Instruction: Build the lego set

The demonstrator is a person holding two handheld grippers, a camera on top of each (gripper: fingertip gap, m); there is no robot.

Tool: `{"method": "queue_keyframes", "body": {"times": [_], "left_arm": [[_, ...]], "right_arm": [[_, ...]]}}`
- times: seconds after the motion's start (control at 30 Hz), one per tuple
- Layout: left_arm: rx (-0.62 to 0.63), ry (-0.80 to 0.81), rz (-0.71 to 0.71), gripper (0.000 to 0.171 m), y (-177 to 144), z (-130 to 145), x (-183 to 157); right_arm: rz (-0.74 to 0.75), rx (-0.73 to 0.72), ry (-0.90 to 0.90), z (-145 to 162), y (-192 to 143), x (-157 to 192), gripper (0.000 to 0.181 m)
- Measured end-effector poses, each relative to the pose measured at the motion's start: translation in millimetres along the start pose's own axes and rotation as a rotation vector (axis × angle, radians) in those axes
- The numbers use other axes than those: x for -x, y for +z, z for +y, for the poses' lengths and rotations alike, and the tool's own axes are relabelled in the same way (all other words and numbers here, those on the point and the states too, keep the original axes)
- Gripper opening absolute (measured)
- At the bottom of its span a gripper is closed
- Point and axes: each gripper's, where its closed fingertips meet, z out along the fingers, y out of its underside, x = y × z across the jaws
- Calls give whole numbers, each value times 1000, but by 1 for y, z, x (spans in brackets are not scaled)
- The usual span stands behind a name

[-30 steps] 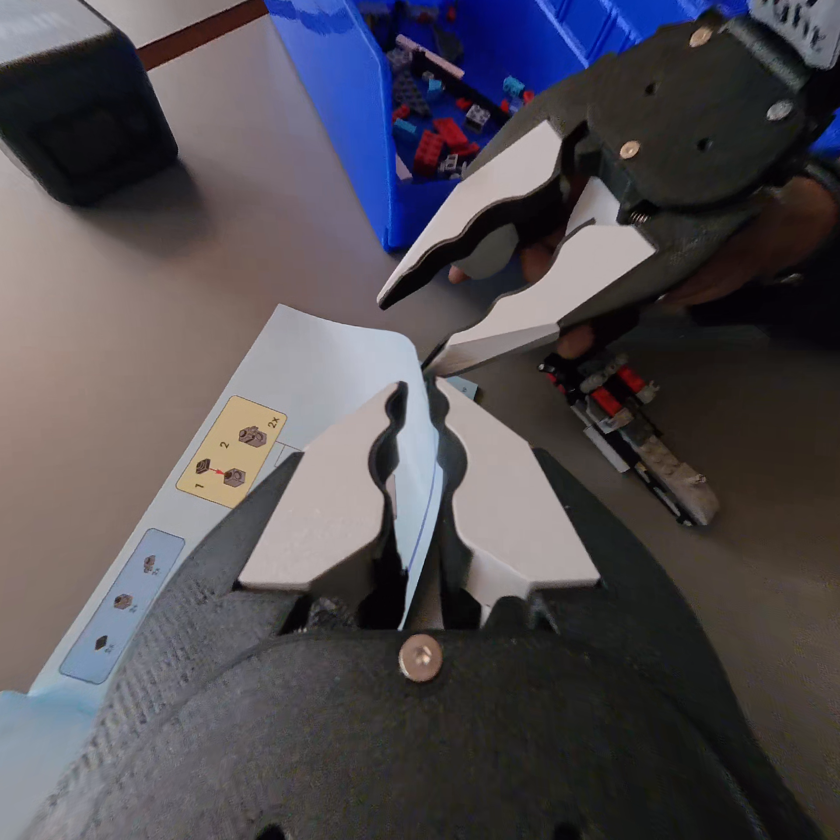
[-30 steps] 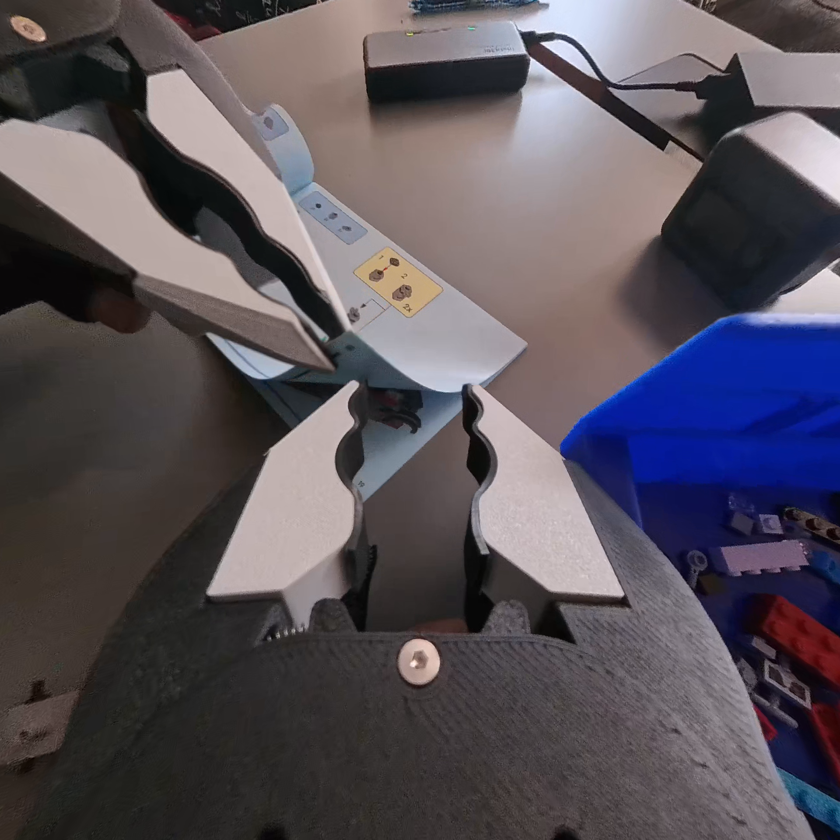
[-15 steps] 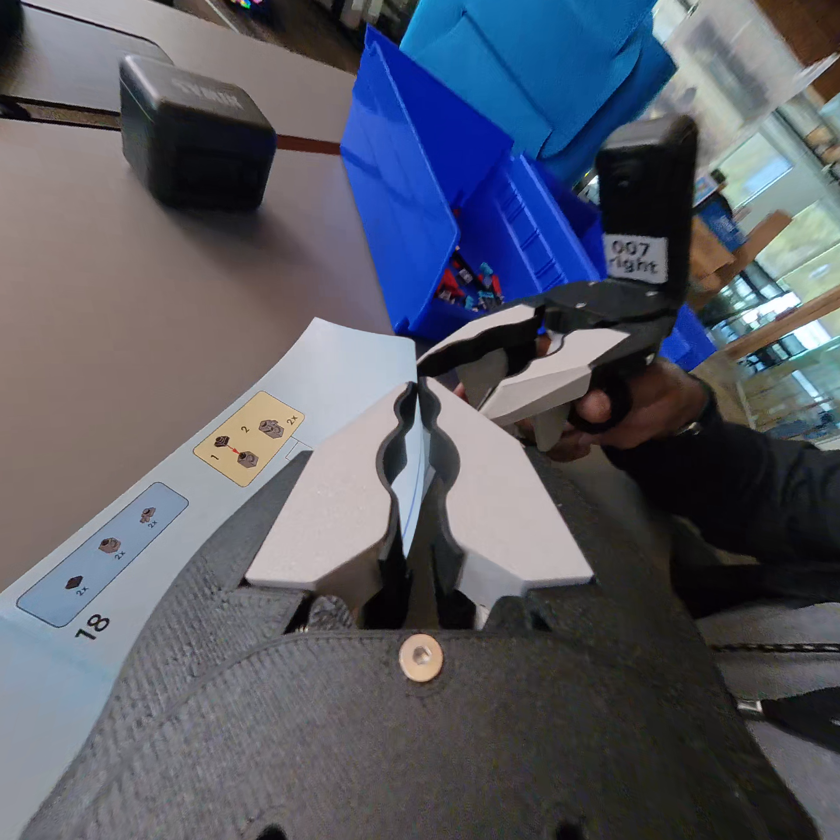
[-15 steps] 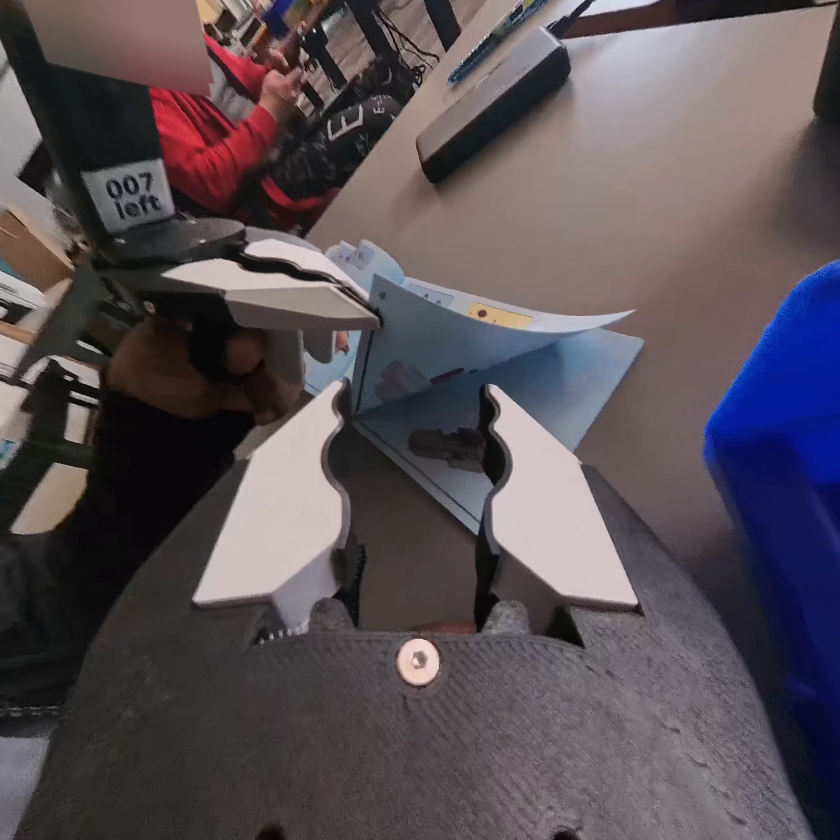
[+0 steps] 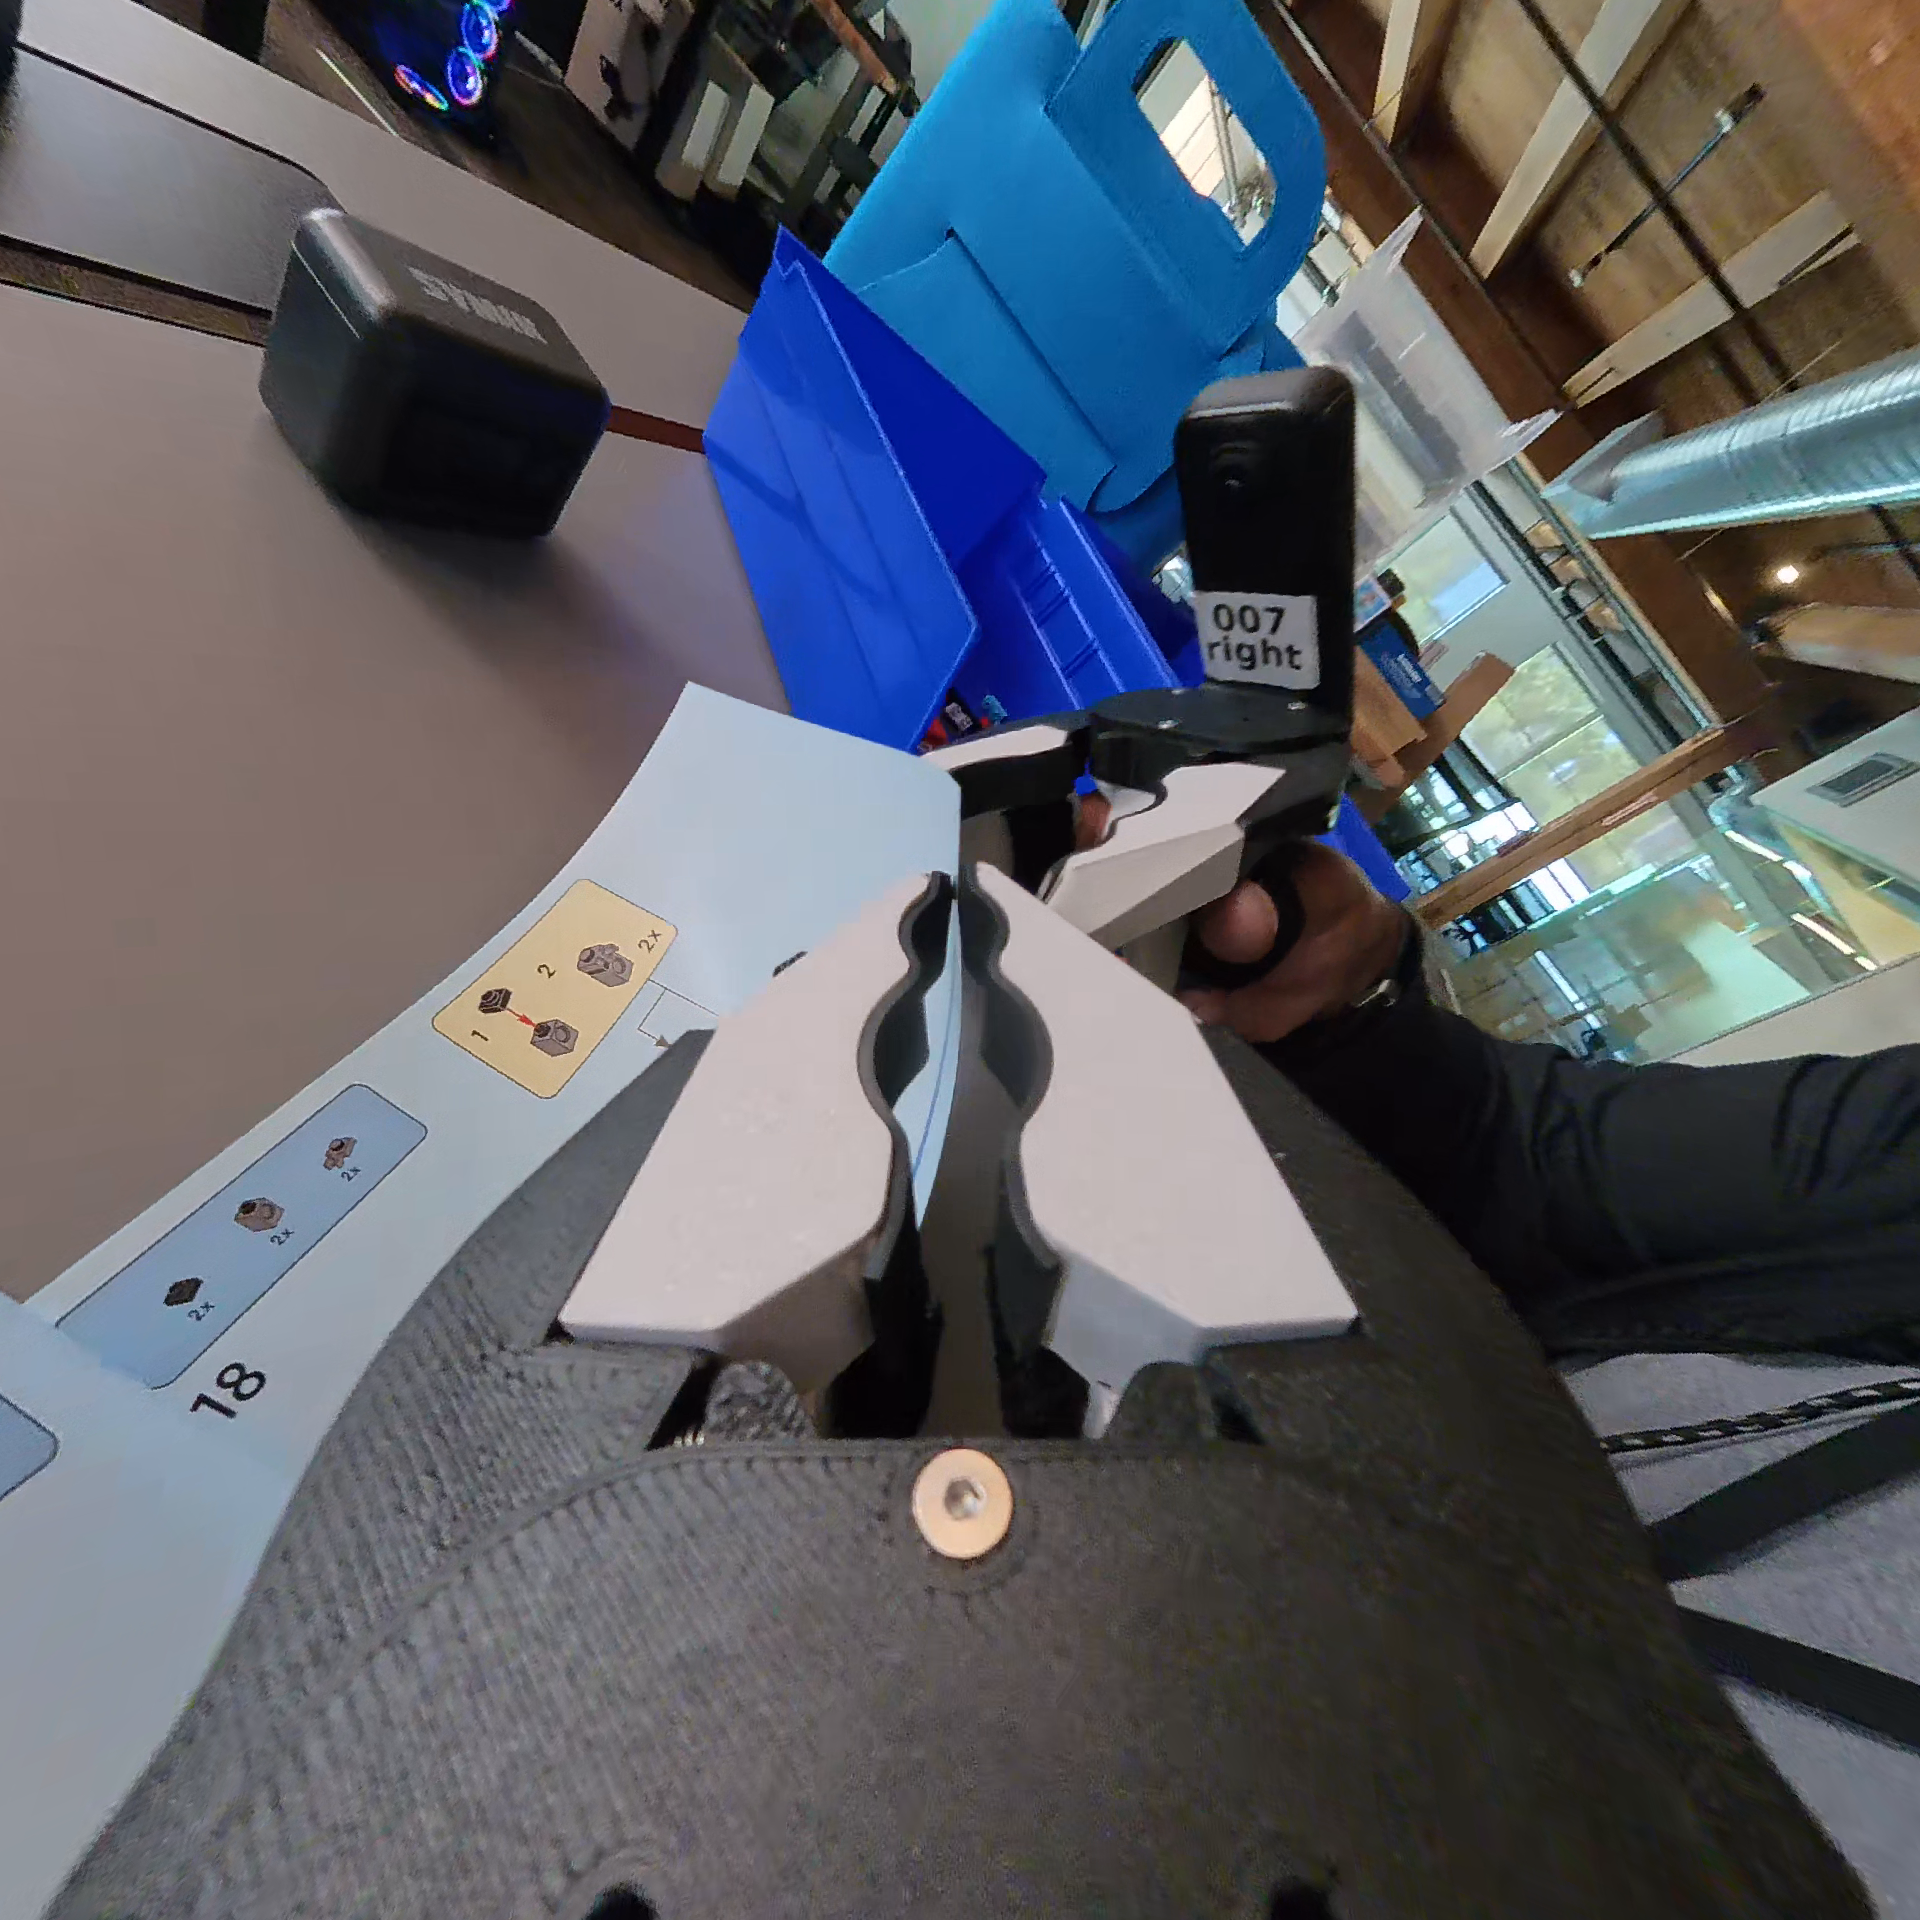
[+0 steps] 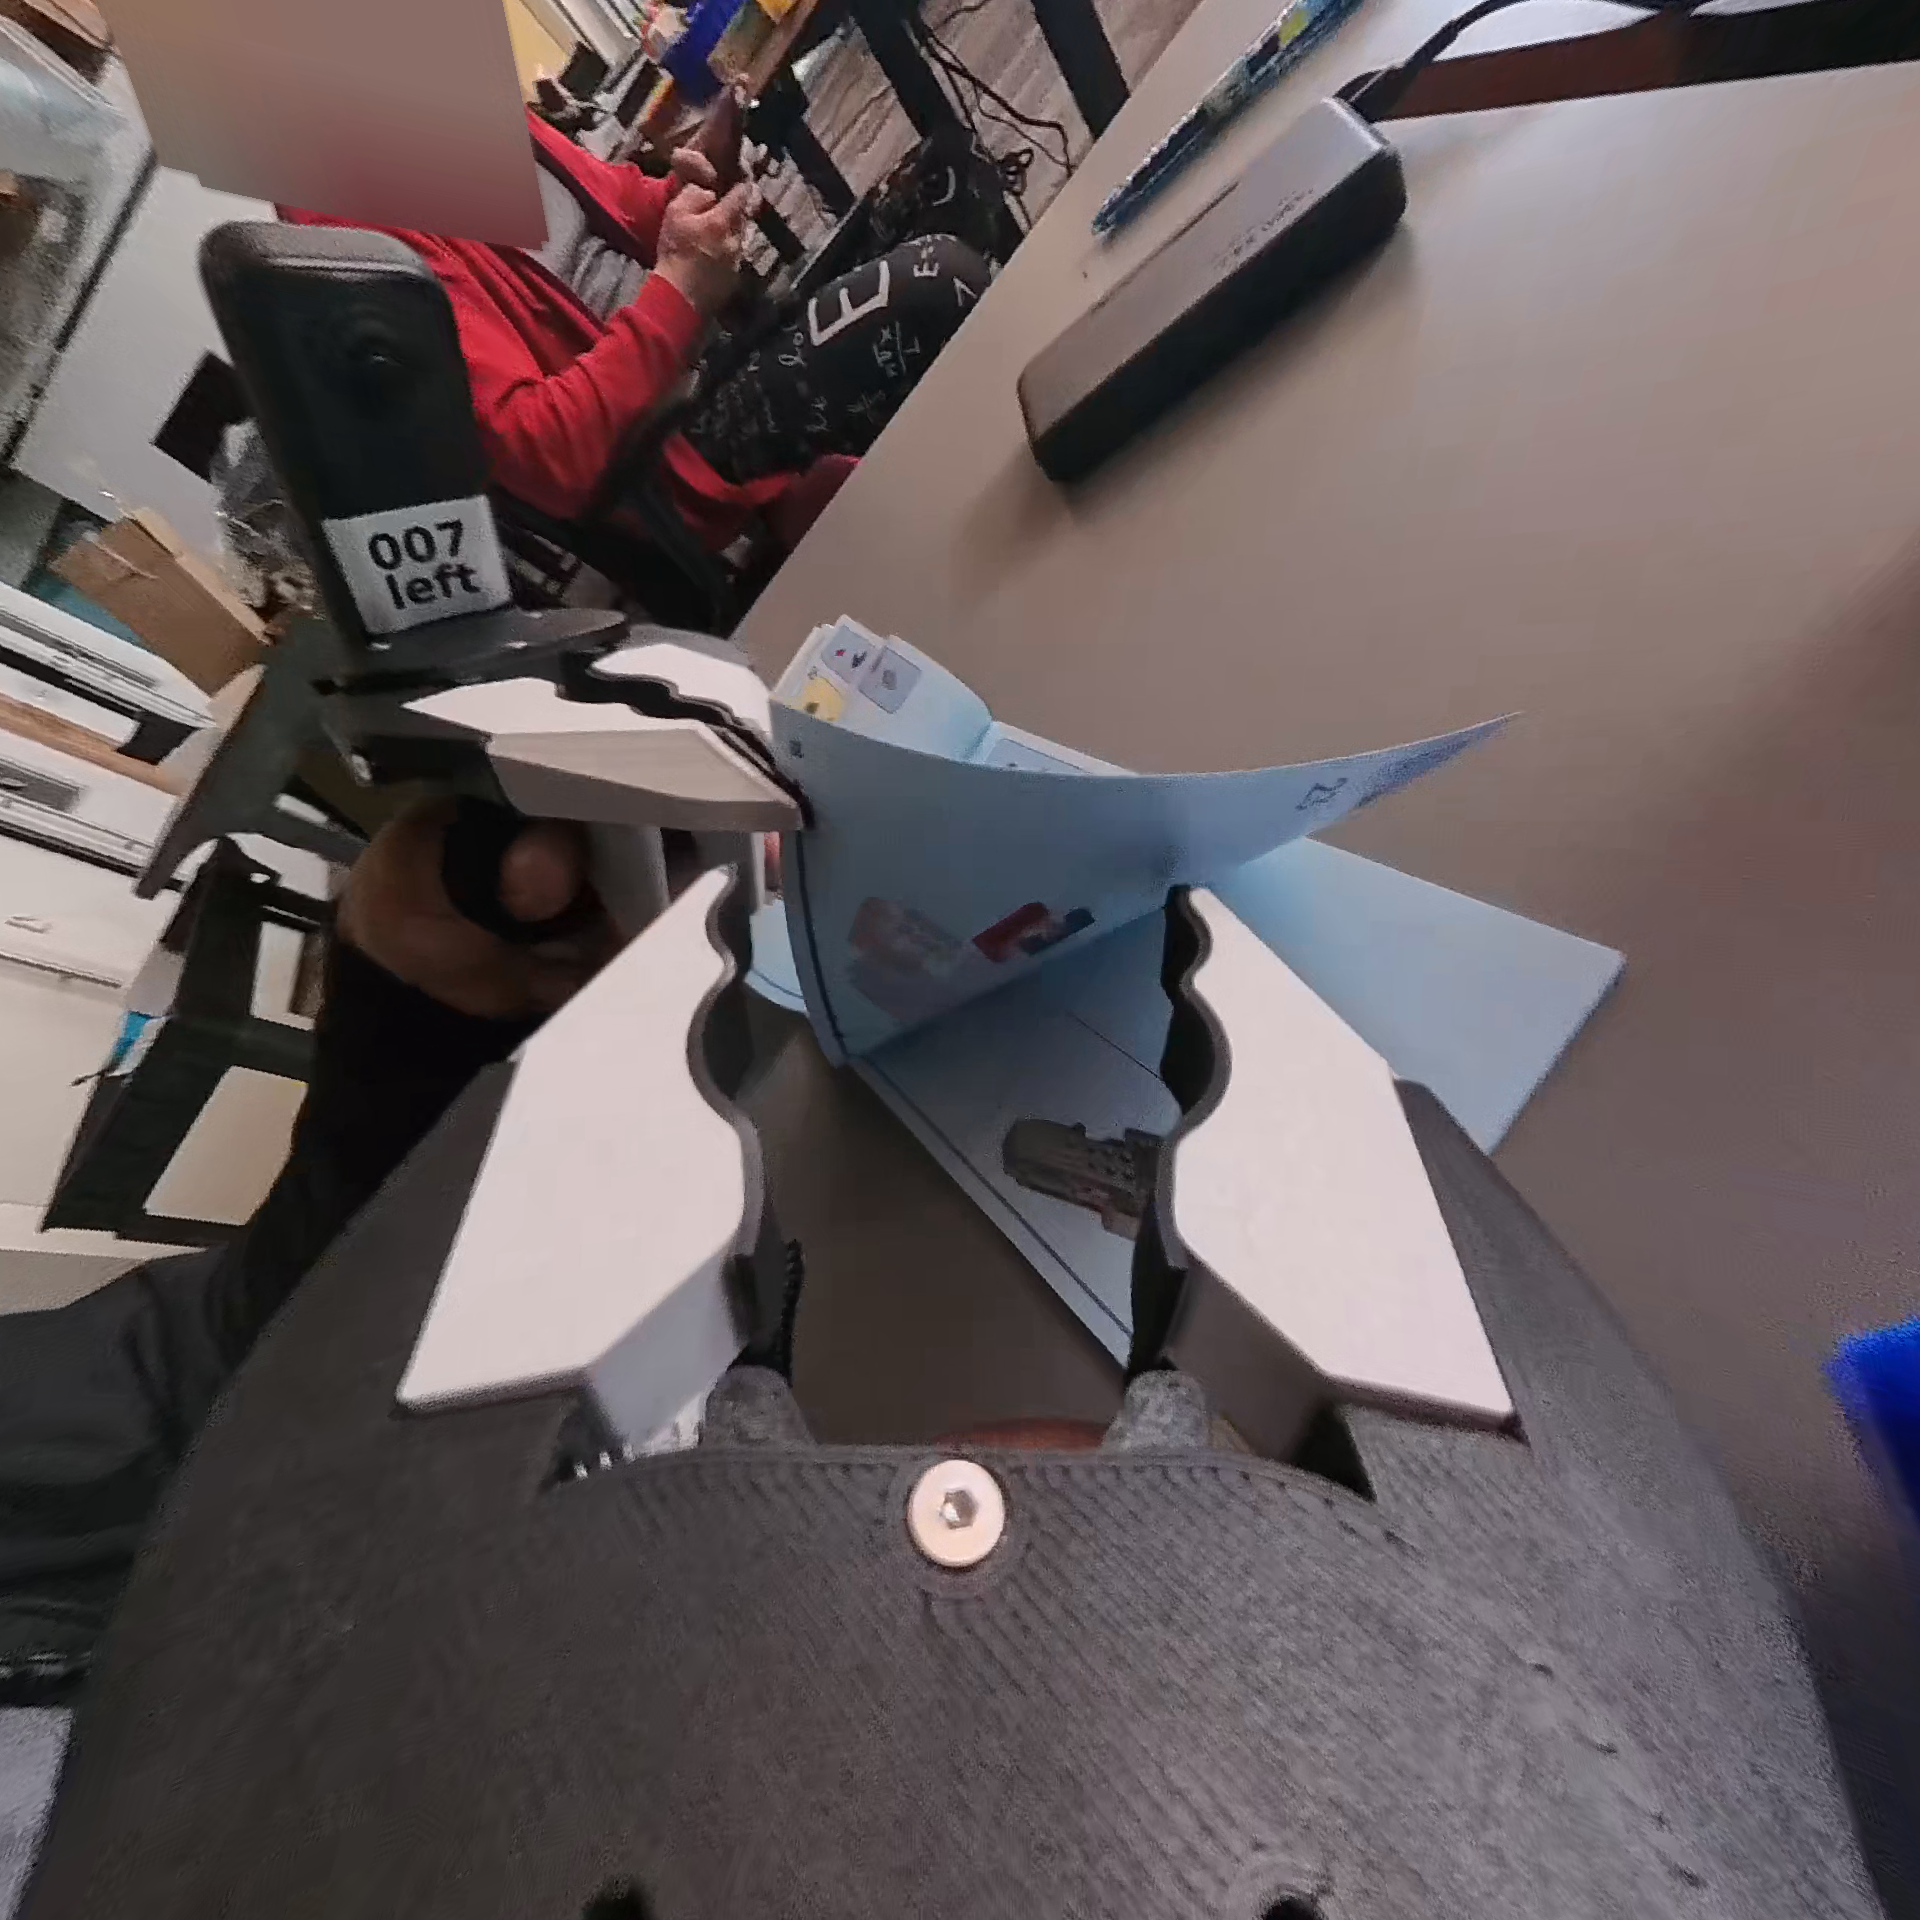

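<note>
Presently on the grey worktop [image 5: 312, 727]:

- Left tongs [image 5: 954, 883]: closed on the edge of one pale blue page [image 5: 790, 831] of the instruction booklet [image 6: 1455, 987]. The page is lifted clear of the rest and curves up in an arc. In the right wrist view the tips of these tongs [image 6: 795, 805] pinch the page's near corner, with a hand [image 6: 436, 914] around the grip below.
- Right tongs [image 6: 951, 914]: wide apart, holding nothing, pointed at the booklet's spine from just in front. In the left wrist view they [image 5: 997, 800] sit just beyond the raised page, with a hand [image 5: 1288, 956] in a dark sleeve behind them.
- Instruction booklet: lying open on the worktop, lower pages flat, printed model pictures showing on both the flat page and the underside of the lifted one.
- Blue bin [image 5: 862, 540]: on the worktop beyond the booklet, small red and blue bricks [image 5: 961, 717] just visible inside. Its corner [image 6: 1881, 1403] shows at the right edge of the right wrist view.
- Black box [image 5: 426, 384]: well apart, far left of the bin.
- Flat dark device [image 6: 1216, 301]: far side of the worktop, cable attached.
- Person in a red top [image 6: 582, 353]: seated past the worktop edge.
</note>
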Motion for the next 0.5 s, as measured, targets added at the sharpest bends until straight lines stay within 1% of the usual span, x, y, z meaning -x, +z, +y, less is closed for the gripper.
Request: {"method": "queue_keyframes", "body": {"times": [0.13, 0.27, 0.37, 0.5], "left_arm": [[-29, -55, 30, 5, -3, -5, -1], [-49, -85, 41, 10, -6, -8, 1], [-63, -85, 28, 17, -8, -11, 3], [-93, -39, 11, 22, -9, -17, 2]], "right_arm": [[8, -3, -13, -2, 8, -3, 83], [14, -27, -21, -6, 11, -4, 69], [10, -33, -25, -5, 12, -4, 61], [-15, -19, -43, -2, 13, 3, 58]]}}
